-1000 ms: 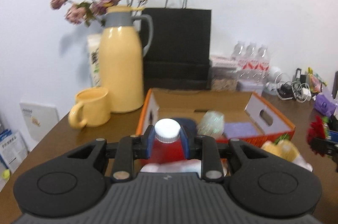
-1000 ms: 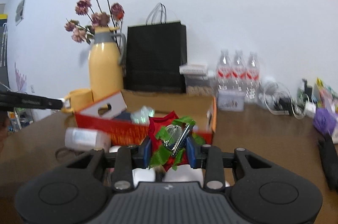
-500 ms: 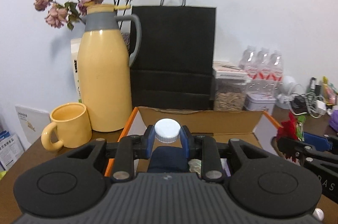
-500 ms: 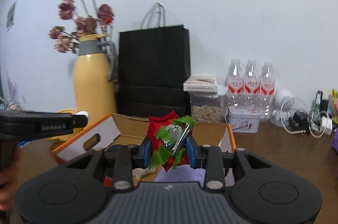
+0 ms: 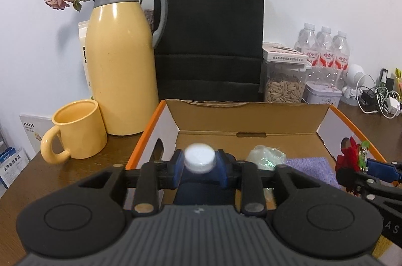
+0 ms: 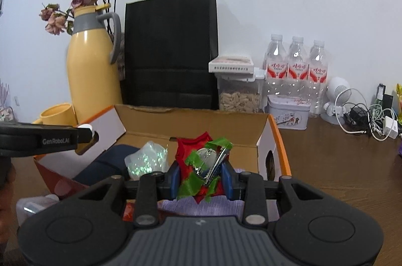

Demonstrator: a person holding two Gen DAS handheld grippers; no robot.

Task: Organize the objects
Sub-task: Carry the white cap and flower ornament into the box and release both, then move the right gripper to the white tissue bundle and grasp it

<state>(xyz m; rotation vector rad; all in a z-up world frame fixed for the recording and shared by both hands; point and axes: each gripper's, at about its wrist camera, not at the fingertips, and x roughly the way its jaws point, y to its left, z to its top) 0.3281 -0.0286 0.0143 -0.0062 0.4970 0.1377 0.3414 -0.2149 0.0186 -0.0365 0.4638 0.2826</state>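
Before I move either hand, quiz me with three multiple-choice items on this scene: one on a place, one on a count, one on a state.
1. Where does the yellow mug stand?
A. On the table beside the yellow jug, outside the cardboard box
B. Inside the box
C. On a shelf

2. How many red-labelled water bottles stand by the wall?
A. Two
B. Three
C. Five

3. What is the right gripper doing?
A. Open and empty
B. Shut on the mug
C. Shut on the red-and-green decoration

Answers:
1. A, the mug sits on bare wood next to the jug, clear of the box's orange edge.
2. B, three caps and three red labels show side by side.
3. C, both blue pads press the decoration's sides above the box.
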